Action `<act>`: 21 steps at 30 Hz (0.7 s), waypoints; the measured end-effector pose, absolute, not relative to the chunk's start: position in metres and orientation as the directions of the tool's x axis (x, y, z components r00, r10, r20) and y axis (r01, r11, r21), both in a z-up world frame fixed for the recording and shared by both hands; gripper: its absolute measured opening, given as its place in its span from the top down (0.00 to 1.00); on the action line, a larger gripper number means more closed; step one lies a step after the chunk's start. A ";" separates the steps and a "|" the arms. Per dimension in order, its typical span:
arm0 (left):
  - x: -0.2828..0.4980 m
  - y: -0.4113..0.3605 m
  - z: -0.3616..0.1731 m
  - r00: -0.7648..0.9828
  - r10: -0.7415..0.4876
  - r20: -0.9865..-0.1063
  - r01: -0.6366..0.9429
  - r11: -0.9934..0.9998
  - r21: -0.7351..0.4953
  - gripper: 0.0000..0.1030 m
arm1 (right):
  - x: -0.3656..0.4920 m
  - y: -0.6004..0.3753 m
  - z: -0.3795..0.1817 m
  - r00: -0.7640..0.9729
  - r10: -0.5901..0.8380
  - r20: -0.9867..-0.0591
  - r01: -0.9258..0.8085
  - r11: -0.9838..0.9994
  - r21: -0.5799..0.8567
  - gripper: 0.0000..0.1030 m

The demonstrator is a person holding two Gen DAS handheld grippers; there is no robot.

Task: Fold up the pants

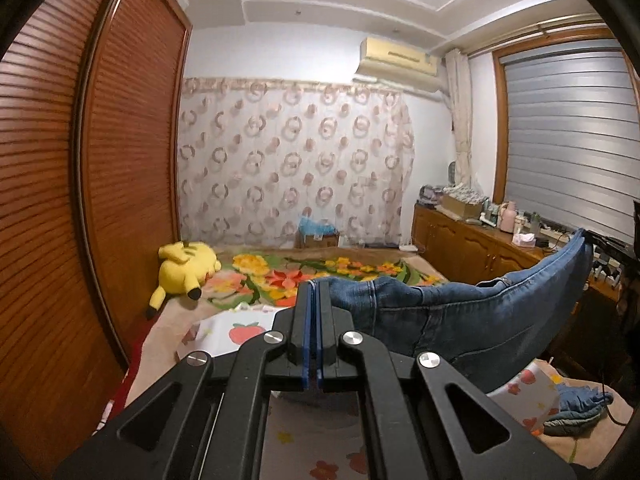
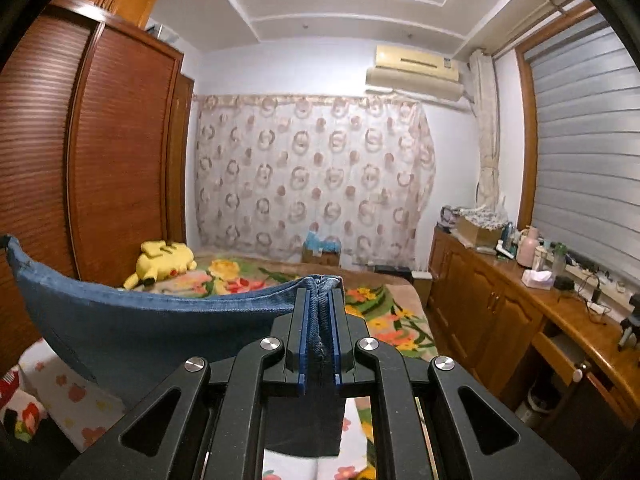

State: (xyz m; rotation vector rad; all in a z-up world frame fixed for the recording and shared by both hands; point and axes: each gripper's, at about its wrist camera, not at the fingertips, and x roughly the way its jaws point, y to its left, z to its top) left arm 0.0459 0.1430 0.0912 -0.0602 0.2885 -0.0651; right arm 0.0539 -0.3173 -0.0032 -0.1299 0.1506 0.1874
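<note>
Both sets of jaws were clamped on denim. The right gripper point(image 2: 320, 294) pinched a bunched edge of the pants point(image 2: 160, 320) between its blue pads, with cloth visibly filling the gap and a flap hanging below the fingers. The left gripper point(image 1: 314, 294) had its pads nearly touching, and the pants point(image 1: 460, 308) ran off from its tip, so it appeared to hold a thin edge, though the pinch itself was hard to make out.

Between the two grippers the pants hung in a sagging band, lifted clear of the bed point(image 1: 360, 268) with its flowered blanket point(image 2: 384, 312). Farther off, a yellow plush toy point(image 1: 184, 268) lay by the wardrobe point(image 1: 120, 160), and a curtain point(image 2: 312, 176) covered the back wall.

The step in hand looked like the lift and spread before a fold. The next move probably called for drawing the two held edges apart until the band ran taut, then lowering it flat onto the bed with both grips kept firm.
</note>
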 end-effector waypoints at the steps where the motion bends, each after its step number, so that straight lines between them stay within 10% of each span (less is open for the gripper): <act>1: 0.053 0.144 0.087 0.953 -0.068 -0.295 0.050 0.996 -0.069 0.98 | 0.063 -0.316 -0.010 0.968 0.175 -0.178 -0.197 0.974 -0.113 0.92; 21: 0.177 0.141 -0.003 0.850 -0.010 -0.527 -0.015 0.999 -0.043 0.98 | 0.202 -0.299 -0.009 0.915 0.161 -0.371 -0.208 0.974 -0.092 0.92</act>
